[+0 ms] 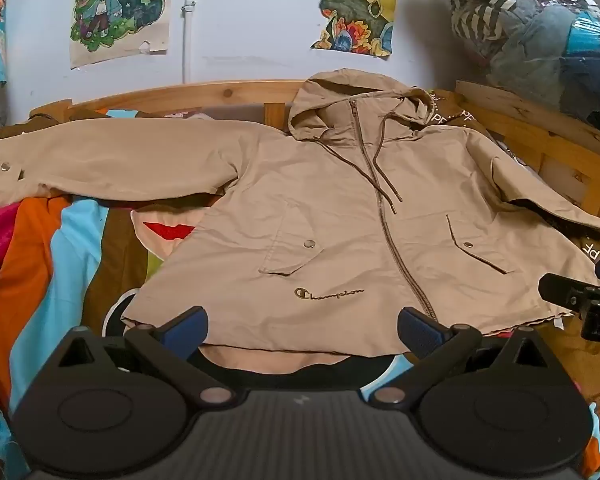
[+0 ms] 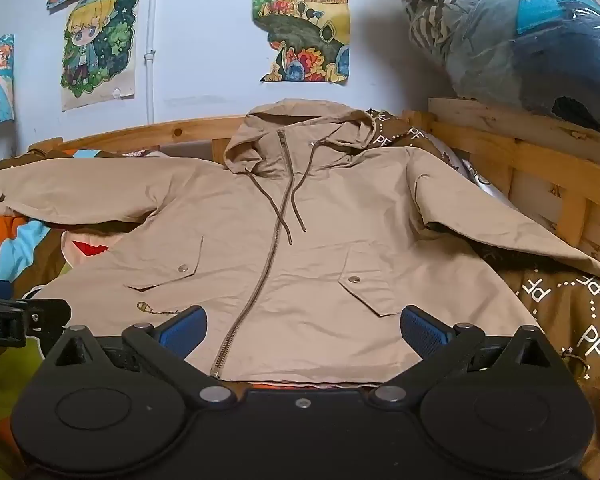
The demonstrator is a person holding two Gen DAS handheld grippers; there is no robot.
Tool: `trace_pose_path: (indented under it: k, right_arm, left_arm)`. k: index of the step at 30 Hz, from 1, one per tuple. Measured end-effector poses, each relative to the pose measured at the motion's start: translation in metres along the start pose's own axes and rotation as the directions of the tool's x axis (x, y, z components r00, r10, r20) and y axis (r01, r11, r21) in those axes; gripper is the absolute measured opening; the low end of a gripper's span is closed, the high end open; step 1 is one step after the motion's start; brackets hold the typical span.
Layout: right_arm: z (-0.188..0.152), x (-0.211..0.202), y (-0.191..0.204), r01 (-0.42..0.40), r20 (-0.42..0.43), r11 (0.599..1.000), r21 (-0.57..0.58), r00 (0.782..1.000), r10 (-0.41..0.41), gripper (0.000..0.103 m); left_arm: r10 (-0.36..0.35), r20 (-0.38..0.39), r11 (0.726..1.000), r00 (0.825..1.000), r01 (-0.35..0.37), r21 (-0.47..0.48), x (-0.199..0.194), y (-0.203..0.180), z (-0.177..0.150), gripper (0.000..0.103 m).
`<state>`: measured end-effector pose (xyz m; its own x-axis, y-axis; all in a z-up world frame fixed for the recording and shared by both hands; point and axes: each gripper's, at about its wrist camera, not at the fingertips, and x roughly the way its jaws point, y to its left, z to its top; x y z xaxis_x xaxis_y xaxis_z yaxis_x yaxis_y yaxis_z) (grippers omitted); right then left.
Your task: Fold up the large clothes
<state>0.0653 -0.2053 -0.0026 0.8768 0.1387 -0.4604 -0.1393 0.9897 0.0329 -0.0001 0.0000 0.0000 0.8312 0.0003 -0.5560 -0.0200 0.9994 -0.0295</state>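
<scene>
Both grippers hover level just before the near hem of the jacket, pointing along it toward the wall. The left gripper point(image 1: 302, 330) is spread wide with nothing between its blue pads point(image 1: 186, 330); the right gripper point(image 2: 302, 330) is likewise released and empty. The beige hooded jacket point(image 1: 340, 216) lies flat, front up and zipped, sleeves spread out, on a colourful bedspread point(image 1: 40, 248). Embroidery near its hem reads "Champion" point(image 1: 330, 295). The brown cloth point(image 2: 572, 304) beside it carries repeated "PF" letters. Cartoon posters point(image 2: 96, 44) hang on the wall.
</scene>
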Motion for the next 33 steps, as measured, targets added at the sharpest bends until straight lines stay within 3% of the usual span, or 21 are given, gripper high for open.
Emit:
trace_pose_path:
  k: [33]
  right_arm:
    - [-0.005, 0.0041, -0.0037, 0.013, 0.0, 1.0, 0.018, 1.0, -0.013, 0.102]
  left_arm:
    - [0.002, -0.004, 1.0, 1.0, -0.002, 0.002, -0.0002, 0.0, -0.0001, 0.102]
